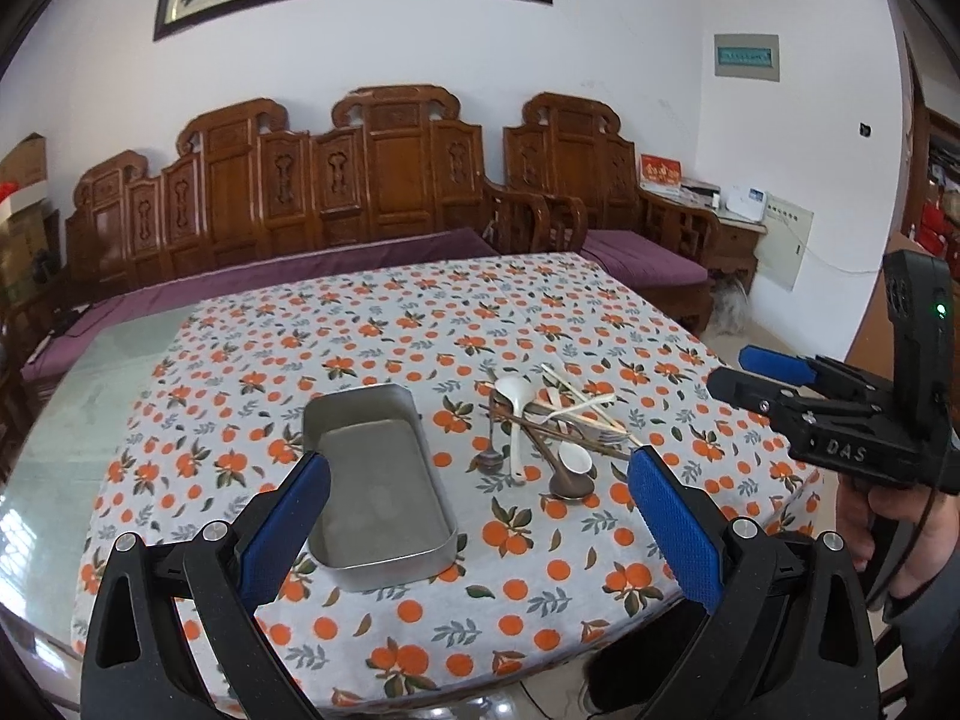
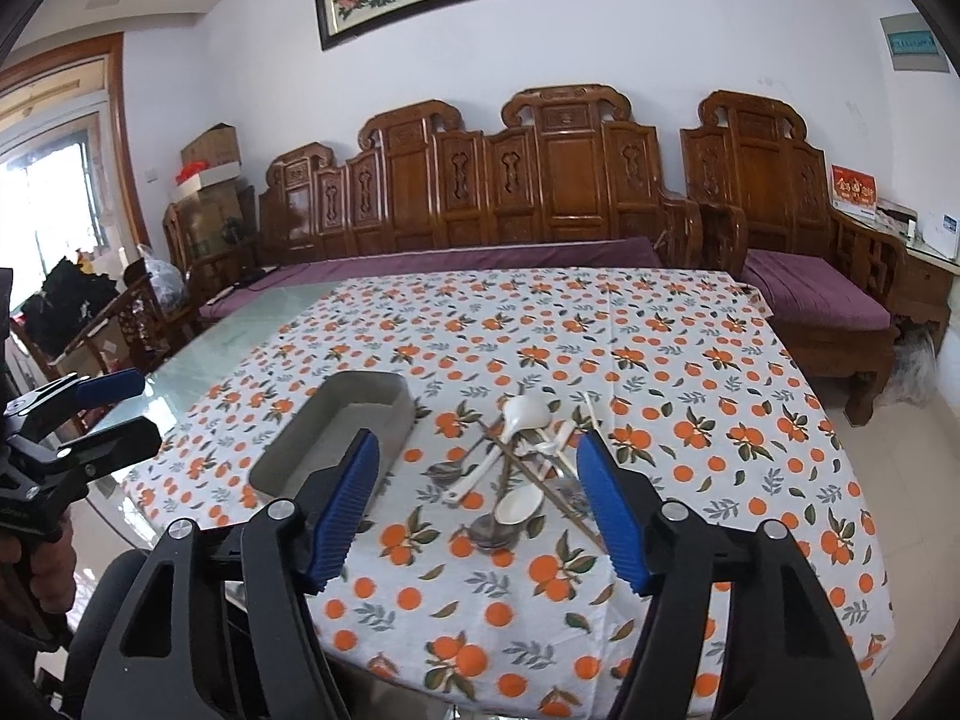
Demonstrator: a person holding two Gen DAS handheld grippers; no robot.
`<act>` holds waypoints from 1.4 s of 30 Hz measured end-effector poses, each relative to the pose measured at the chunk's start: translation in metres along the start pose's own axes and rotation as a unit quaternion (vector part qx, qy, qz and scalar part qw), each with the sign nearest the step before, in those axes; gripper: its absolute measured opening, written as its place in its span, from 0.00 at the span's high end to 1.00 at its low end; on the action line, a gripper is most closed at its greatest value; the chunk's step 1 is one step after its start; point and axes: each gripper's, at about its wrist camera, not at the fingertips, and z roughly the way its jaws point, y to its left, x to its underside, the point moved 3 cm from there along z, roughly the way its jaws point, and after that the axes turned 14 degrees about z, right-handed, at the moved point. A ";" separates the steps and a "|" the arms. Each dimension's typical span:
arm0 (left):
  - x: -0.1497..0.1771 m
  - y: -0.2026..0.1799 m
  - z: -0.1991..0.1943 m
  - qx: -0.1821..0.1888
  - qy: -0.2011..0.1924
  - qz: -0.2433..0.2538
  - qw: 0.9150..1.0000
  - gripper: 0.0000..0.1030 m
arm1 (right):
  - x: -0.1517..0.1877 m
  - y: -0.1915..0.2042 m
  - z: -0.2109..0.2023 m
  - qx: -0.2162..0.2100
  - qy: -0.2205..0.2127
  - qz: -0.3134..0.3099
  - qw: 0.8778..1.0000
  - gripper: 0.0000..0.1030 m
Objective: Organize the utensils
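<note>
Foreground, left wrist view: the left gripper (image 1: 480,516), blue pads spread wide with nothing between them, hangs above the near part of the table (image 1: 120,360). Between and beyond its fingers lies the metal tray (image 1: 441,504), a shallow rectangular tin with rounded corners, long axis running away from the camera, its interior bare. Just right of the tray, apart from it by a strip of orange-print tablecloth (image 1: 510,606), sits the utensil pile (image 1: 543,429): white ceramic spoons, metal spoons and pale and dark chopsticks crossed over one another. The right gripper (image 1: 735,372) enters from the right edge, raised above the cloth, jaws parted and holding nothing.

Right wrist view: the right gripper (image 2: 480,501), fingers released and wide, frames the utensil pile (image 2: 522,456), with one white ceramic spoon (image 2: 519,507) lying bowl-up at the near side. The metal tray (image 2: 273,459) lies to the left, partly hidden by the left finger. The left gripper (image 2: 135,408) shows at the left margin, open, over the uncovered glass edge of the table (image 2: 240,324). Open cloth extends behind and to the right of the pile; a wooden bench (image 2: 540,180) stands beyond the far edge.
</note>
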 end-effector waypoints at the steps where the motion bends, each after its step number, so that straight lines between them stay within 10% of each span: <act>1: 0.000 0.000 0.005 0.003 0.003 0.000 1.000 0.08 | -0.002 -0.004 0.005 0.003 0.004 0.001 1.000 0.34; 27: 0.015 0.002 0.089 0.027 0.081 -0.009 0.996 0.19 | 0.001 -0.042 0.176 0.030 0.164 -0.013 0.986 0.64; 32: 0.017 0.005 0.096 0.024 0.090 -0.012 0.996 0.19 | 0.004 -0.043 0.182 0.021 0.170 -0.013 0.985 0.86; 42: 0.012 -0.007 0.107 0.027 0.099 0.002 0.995 0.19 | -0.016 -0.047 0.144 0.012 0.124 -0.025 0.992 0.86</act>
